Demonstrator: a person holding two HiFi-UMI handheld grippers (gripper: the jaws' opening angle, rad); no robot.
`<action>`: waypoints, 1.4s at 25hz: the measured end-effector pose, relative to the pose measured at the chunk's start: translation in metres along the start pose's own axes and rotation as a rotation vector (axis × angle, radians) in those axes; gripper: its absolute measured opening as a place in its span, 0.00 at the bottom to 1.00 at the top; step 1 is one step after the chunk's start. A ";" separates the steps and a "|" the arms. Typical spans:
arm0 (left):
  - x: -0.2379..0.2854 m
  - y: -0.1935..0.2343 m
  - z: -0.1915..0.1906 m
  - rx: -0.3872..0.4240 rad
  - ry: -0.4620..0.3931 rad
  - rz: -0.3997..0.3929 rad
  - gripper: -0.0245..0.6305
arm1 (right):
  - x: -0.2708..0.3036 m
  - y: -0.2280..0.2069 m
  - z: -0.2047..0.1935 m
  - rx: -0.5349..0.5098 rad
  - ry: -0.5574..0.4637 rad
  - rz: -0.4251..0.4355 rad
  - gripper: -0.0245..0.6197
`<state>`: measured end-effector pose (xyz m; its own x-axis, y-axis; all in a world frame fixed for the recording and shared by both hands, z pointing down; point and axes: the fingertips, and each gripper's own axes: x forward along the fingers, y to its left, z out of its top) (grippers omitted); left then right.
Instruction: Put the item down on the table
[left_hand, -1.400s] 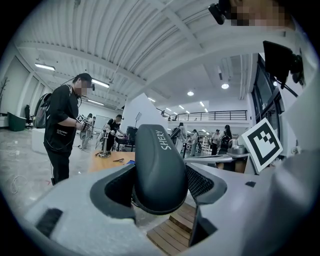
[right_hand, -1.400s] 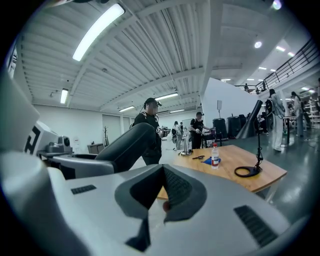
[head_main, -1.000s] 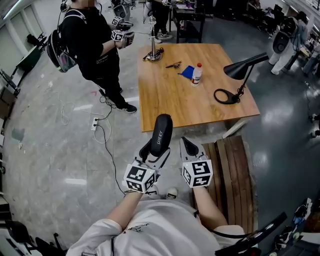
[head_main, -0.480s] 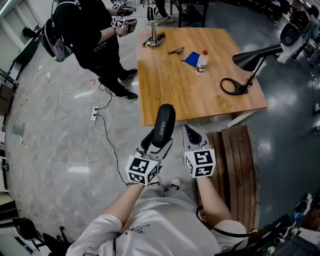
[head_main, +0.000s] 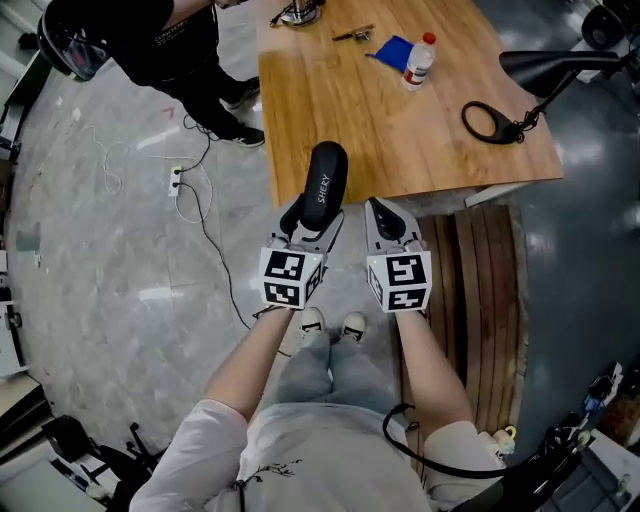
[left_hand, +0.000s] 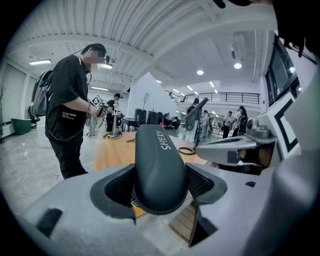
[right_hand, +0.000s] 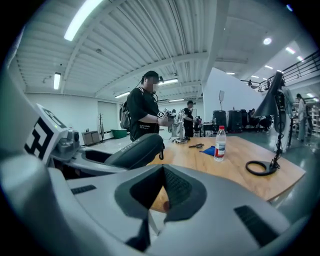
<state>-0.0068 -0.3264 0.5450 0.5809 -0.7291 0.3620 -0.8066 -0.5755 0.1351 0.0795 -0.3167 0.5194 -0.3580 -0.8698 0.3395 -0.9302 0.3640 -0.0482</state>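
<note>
A dark grey oblong case (head_main: 324, 185) marked SHERY stands up between the jaws of my left gripper (head_main: 312, 215), which is shut on it. In the head view the case's top overlaps the near edge of the wooden table (head_main: 340, 110). The left gripper view shows the case (left_hand: 159, 165) clamped between both ribbed pads of the left gripper (left_hand: 160, 186). My right gripper (head_main: 385, 212) hangs just right of it, shut with nothing in it. From the right gripper (right_hand: 162, 192) view, the case (right_hand: 135, 150) shows at left and the table (right_hand: 240, 155) lies ahead.
On the table are a plastic bottle (head_main: 420, 58), a blue cloth (head_main: 392, 48), a small tool (head_main: 352, 34) and a black desk lamp (head_main: 530, 68) with a ring base (head_main: 488, 122). A person in black (head_main: 160, 30) stands at the far left corner. A slatted wooden bench (head_main: 480, 300) lies to my right; cables (head_main: 190, 200) trail over the floor.
Both grippers and the case have come closer to the table's near edge; the case's top now overlaps it. The left gripper's hold is unchanged.
</note>
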 end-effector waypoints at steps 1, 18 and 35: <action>0.011 0.007 -0.010 0.001 0.017 0.008 0.53 | 0.008 -0.003 -0.008 0.001 0.007 -0.004 0.04; 0.132 0.056 -0.104 0.024 0.247 0.052 0.53 | 0.061 -0.012 -0.062 0.026 0.036 0.023 0.04; 0.146 0.062 -0.128 0.069 0.302 0.074 0.53 | 0.064 -0.009 -0.072 0.048 0.044 0.035 0.04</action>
<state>0.0134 -0.4210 0.7244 0.4533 -0.6328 0.6278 -0.8303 -0.5560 0.0391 0.0707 -0.3520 0.6088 -0.3876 -0.8408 0.3780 -0.9203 0.3766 -0.1059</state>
